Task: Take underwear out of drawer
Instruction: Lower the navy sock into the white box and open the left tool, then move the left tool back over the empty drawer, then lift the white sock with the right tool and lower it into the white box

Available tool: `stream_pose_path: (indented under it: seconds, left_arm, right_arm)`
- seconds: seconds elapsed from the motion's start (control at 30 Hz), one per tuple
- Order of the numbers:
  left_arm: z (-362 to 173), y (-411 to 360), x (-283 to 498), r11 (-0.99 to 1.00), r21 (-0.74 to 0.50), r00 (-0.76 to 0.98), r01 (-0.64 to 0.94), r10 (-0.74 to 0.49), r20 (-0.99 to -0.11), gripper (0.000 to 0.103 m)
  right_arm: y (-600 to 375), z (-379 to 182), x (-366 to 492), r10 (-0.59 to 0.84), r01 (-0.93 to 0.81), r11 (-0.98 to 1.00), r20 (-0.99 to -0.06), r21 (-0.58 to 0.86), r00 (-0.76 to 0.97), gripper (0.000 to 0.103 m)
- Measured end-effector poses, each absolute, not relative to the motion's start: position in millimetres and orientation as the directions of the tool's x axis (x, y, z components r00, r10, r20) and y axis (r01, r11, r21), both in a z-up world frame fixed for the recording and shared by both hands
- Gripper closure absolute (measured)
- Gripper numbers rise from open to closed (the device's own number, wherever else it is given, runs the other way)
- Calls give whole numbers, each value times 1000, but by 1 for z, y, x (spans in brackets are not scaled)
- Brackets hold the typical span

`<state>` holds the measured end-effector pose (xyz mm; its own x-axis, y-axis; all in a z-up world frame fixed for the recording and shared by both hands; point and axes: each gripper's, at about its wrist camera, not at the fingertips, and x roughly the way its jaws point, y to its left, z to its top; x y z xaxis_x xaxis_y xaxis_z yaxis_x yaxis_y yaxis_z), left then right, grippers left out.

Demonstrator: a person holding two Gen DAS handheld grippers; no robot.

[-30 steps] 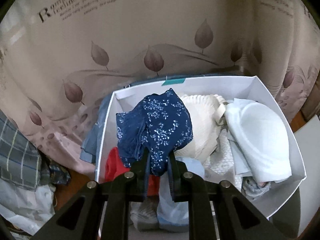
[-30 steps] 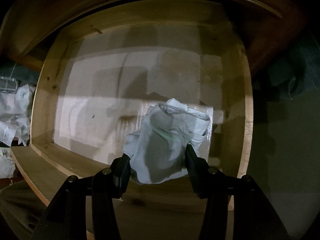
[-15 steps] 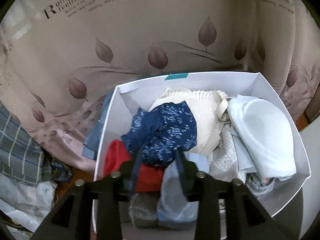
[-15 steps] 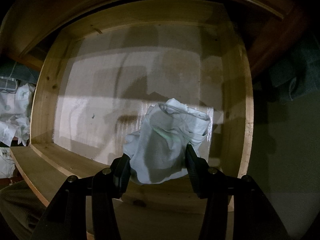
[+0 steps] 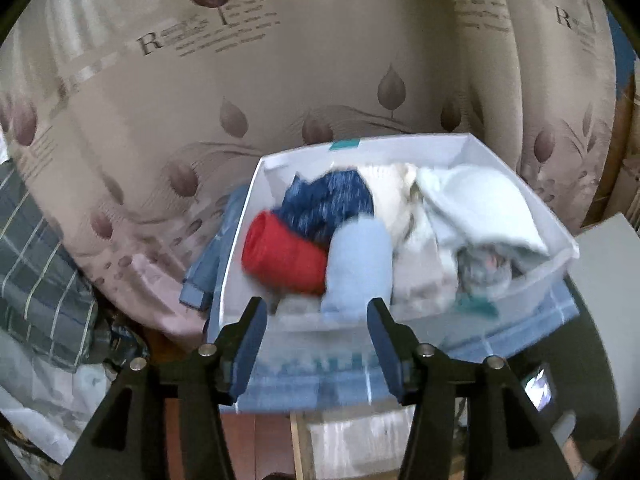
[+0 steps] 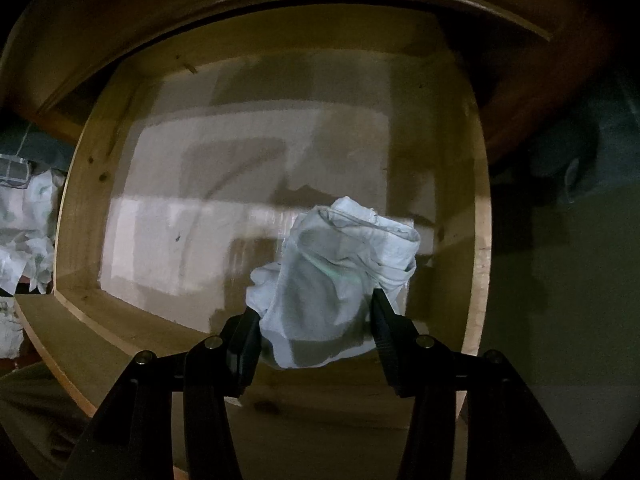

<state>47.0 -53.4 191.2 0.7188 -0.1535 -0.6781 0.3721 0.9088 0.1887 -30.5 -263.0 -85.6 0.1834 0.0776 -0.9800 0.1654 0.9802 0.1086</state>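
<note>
In the left wrist view a white box holds folded underwear: a dark blue floral piece, a red one, a light blue one and pale ones. My left gripper hangs just in front of the box, its jaws opening with nothing between them. In the right wrist view my right gripper is shut on a pale grey-white piece of underwear, held over the open wooden drawer, whose bottom is otherwise bare.
A beige leaf-print curtain hangs behind the box. A plaid cloth lies to its left and a blue checked cloth under it. Crumpled white fabric lies left of the drawer, dark fabric to its right.
My left gripper let go of the dark blue floral piece, which dropped into the box, and then drew back from the box with its jaws widening. The right gripper kept still.
</note>
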Motion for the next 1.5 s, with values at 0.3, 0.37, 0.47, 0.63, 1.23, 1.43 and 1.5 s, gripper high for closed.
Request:
stream_pose_path:
  seconds: [0.3,0.37,0.47,0.63,1.23,1.43,1.5]
  left_arm:
    - [107,-11,0,941,161,697,297,-98,-710,50]
    - [87,-6,-6,944,151,687,295,-99,-720,50]
    - [65,-2,-12,943,182,704,278,-71,-707,50]
    - [40,3,-12,941,217,698,260,-28,-716,50]
    - [41,26,3,982,109,680,157,-27,-733,50]
    - [41,25,2,982,100,676,163,-37,-736,50]
    - [41,25,1,981,99,677,165,-40,-735,50]
  right_arm:
    - [-255,-73,-33,47,121,990,-971,77,234,56]
    - [-252,-67,-35,37,106,992,-965,66,259,56]
    - [-252,-57,-38,28,111,992,-956,63,293,56]
    - [-248,-34,-50,41,109,991,-937,84,347,56]
    - [-228,106,-75,44,30,997,-872,67,488,56]
    - [-221,159,-70,36,11,999,-836,50,547,56]
    - [-221,179,-64,27,8,999,-820,39,571,56]
